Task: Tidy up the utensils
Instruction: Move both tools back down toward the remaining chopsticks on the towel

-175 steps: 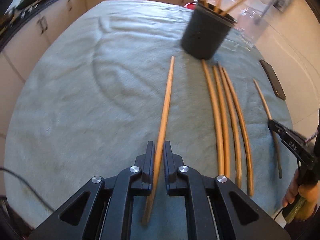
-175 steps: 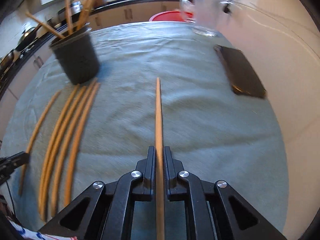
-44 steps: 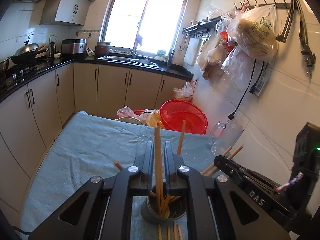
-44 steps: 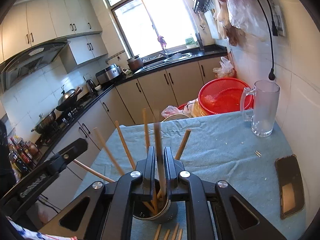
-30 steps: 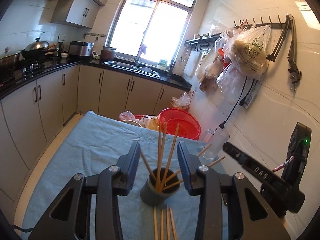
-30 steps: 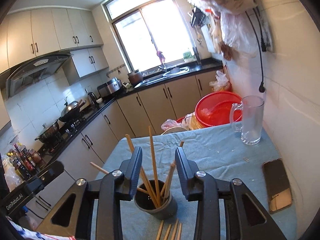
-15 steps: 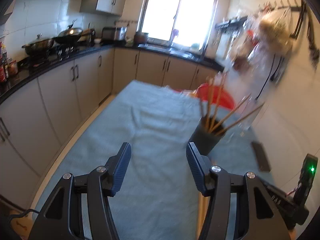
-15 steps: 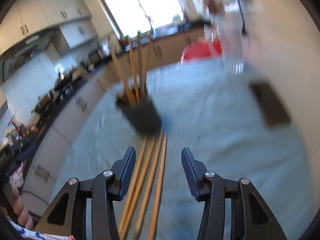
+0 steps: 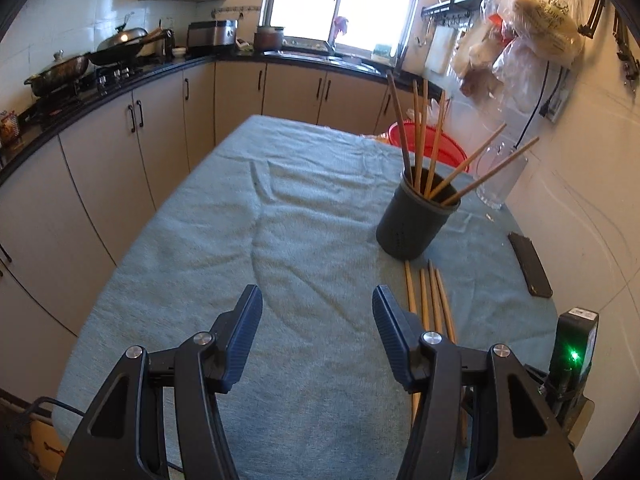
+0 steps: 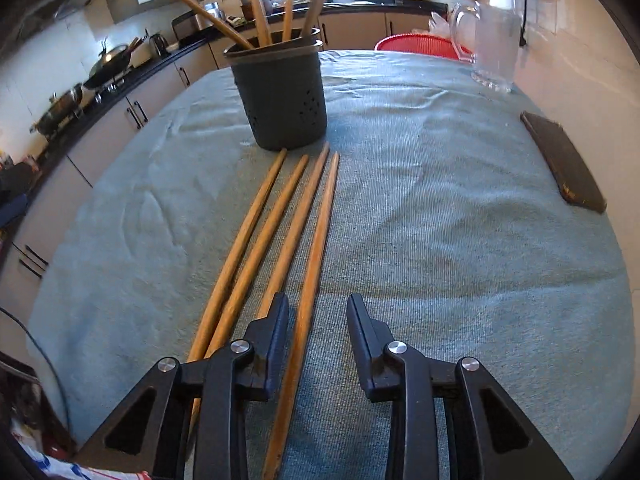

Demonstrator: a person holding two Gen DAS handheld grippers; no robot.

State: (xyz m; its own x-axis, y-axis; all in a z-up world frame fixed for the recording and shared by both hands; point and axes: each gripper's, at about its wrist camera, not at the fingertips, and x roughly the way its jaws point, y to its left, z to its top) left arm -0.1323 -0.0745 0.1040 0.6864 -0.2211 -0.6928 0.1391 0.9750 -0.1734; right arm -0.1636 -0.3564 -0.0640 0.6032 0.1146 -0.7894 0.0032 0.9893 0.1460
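Observation:
A dark grey utensil holder (image 9: 416, 220) stands on the teal cloth with several wooden chopsticks upright in it; it also shows in the right wrist view (image 10: 280, 96). Several more chopsticks (image 10: 276, 236) lie side by side on the cloth in front of it, seen in the left wrist view too (image 9: 430, 300). My left gripper (image 9: 316, 300) is open and empty, above the cloth left of the lying chopsticks. My right gripper (image 10: 318, 308) is open, low over the cloth, with the rightmost lying chopstick (image 10: 316, 256) between its fingers, not gripped.
A black phone (image 10: 564, 164) lies at the cloth's right edge near the wall. A glass mug (image 10: 494, 48) stands at the far right, with a red basket (image 9: 434, 146) behind the table. Cabinets run along the left.
Both grippers have let go of their chopsticks into the holder, opened and drawn back. The right gripper has dropped low over the lying chopsticks; the left has moved back above the cloth.

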